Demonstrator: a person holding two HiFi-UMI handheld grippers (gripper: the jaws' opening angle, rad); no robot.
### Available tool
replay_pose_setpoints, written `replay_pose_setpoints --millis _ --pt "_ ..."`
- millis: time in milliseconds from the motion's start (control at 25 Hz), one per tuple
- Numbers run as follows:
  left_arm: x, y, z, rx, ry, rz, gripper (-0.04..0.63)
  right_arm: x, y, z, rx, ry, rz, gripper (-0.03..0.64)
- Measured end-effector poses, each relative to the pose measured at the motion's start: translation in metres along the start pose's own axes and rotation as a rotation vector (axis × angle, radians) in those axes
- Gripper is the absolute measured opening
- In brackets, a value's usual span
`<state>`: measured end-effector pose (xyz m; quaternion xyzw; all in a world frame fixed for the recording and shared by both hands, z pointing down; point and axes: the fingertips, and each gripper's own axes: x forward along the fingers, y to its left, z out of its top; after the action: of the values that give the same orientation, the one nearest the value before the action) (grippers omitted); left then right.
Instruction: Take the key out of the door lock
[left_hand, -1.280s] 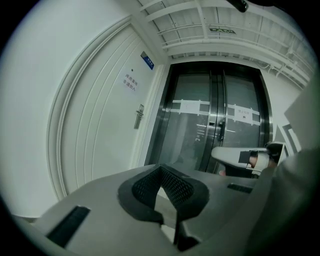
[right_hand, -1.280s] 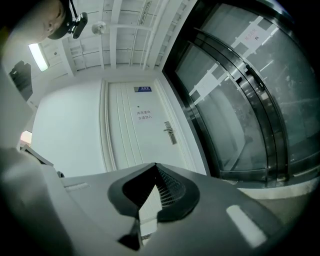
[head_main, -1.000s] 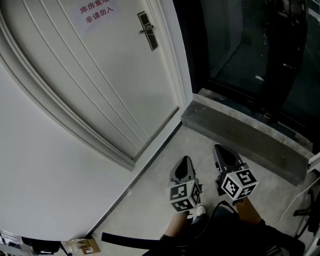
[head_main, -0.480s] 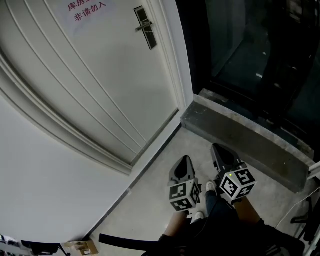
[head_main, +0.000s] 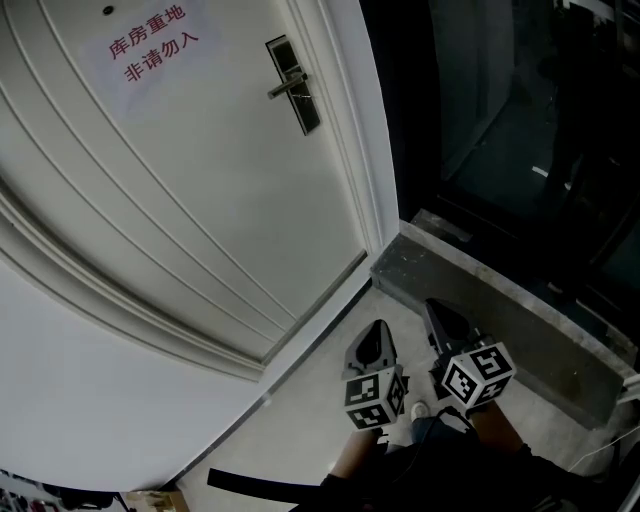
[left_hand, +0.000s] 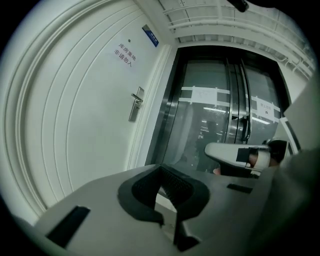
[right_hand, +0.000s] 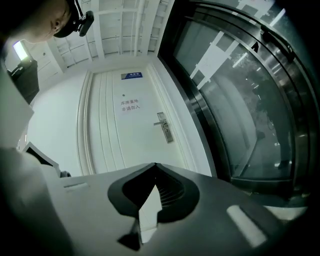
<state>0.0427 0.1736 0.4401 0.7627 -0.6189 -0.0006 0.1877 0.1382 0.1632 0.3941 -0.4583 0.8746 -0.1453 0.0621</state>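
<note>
A white panelled door (head_main: 200, 190) fills the head view's left, with a dark lock plate and lever handle (head_main: 293, 85) near its right edge. The same handle (left_hand: 136, 103) shows far off in the left gripper view, and the handle (right_hand: 164, 126) shows ahead in the right gripper view. No key can be made out at this distance. My left gripper (head_main: 378, 328) and right gripper (head_main: 437, 306) are held side by side low over the floor, well short of the door. Both have their jaws together with nothing between them.
A sign with red characters (head_main: 150, 45) hangs on the door. A grey concrete kerb (head_main: 480, 300) runs along the floor to the right, below dark glass doors (head_main: 520, 130). The person's shoe (head_main: 418, 410) shows under the grippers. The other gripper (left_hand: 235, 152) appears at the right of the left gripper view.
Both grippers have moved together toward the door. The handle and sign now sit lower and larger in the head view. The jaws stayed shut.
</note>
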Motion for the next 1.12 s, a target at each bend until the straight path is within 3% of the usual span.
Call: replay_pose_setpoints --millis 320,600,1120 --pt "0.064 0.002 0.008 -0.017 0.021 0.024 0.0 0.051 -0.045 0.005 0.014 0.021 0.024 0.002" --pt "0.114 0.029 0.023 -0.022 0.028 0.034 0.0 0.105 -0.064 0.001 0.015 0.043 0.024 0.002" --pt "0.237 0.097 0.094 -0.012 -0.025 -0.04 0.0 0.254 -0.088 0.032 -0.01 -0.013 0.02 0.002"
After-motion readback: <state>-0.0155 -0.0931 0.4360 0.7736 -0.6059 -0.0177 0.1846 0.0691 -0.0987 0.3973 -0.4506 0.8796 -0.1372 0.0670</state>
